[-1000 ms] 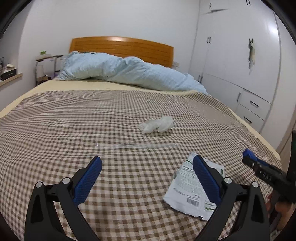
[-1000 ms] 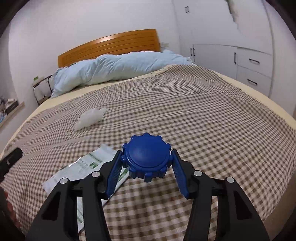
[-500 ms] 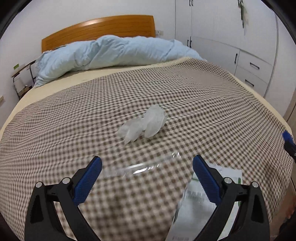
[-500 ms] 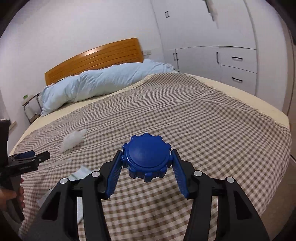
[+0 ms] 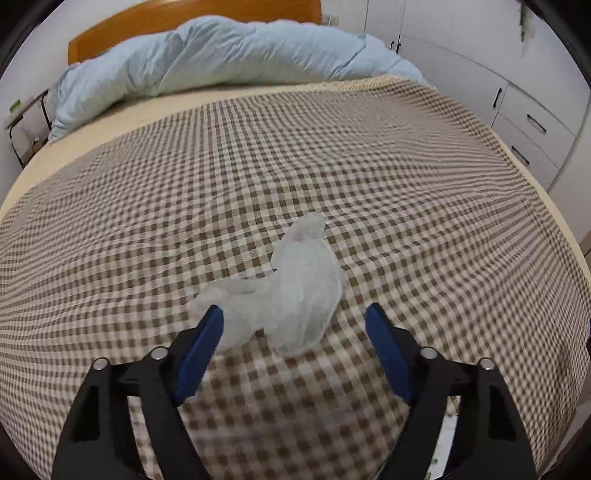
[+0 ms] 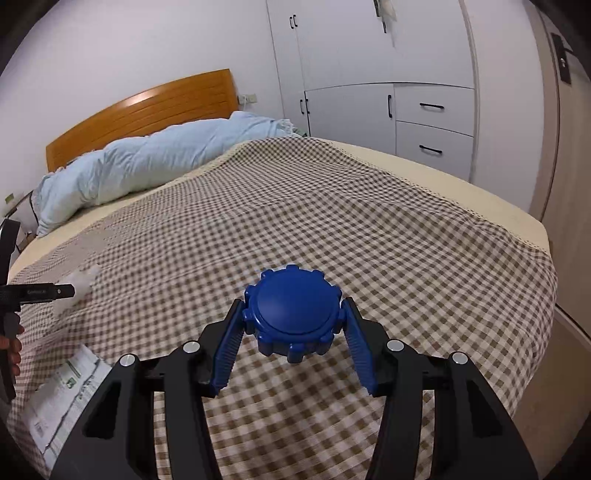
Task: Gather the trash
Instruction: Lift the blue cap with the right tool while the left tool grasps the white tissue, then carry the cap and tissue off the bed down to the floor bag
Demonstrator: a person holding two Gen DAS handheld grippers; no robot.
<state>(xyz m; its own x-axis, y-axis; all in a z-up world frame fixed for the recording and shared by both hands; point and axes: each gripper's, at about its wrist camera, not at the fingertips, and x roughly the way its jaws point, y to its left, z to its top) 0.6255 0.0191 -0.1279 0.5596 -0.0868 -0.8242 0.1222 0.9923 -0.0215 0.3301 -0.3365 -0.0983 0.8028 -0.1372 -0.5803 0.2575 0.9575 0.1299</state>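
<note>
**Spotter:** Left wrist view first, with the crumpled plastic bag (image 5: pixel 295 288) as your marker. Your left gripper (image 5: pixel 295 315) sits right over its near end. The jaws have just been closing in, yet they're still apart. The left fingertip (image 5: pixel 212 317) touches the bag's thin tail, the right one stands clear of it, and the bag's bulk lies between and just beyond them on the checked bedspread (image 5: pixel 406 192).

**Operator:** What's past the bag?

**Spotter:** Far behind it, a pale blue duvet (image 5: pixel 207 59) heaped along the wooden headboard (image 5: pixel 122 33). To the bag's right, well apart, white cupboards and drawers (image 5: pixel 532 125).

**Operator:** And the right wrist view?

**Spotter:** Same bag (image 6: pixel 79 282), now at far left, small and blurred, with your left gripper (image 6: pixel 40 292) reaching it side-on; from here you can't judge that one's gap. Nearer the camera than the bag lies a printed paper wrapper (image 6: pixel 62 395), flat on the bedspread. Right of the bag, well apart, your right gripper (image 6: pixel 293 317) is clamped on a blue ridged cap (image 6: pixel 293 314), both pads pressed against its rim, held above the bedspread.
</note>
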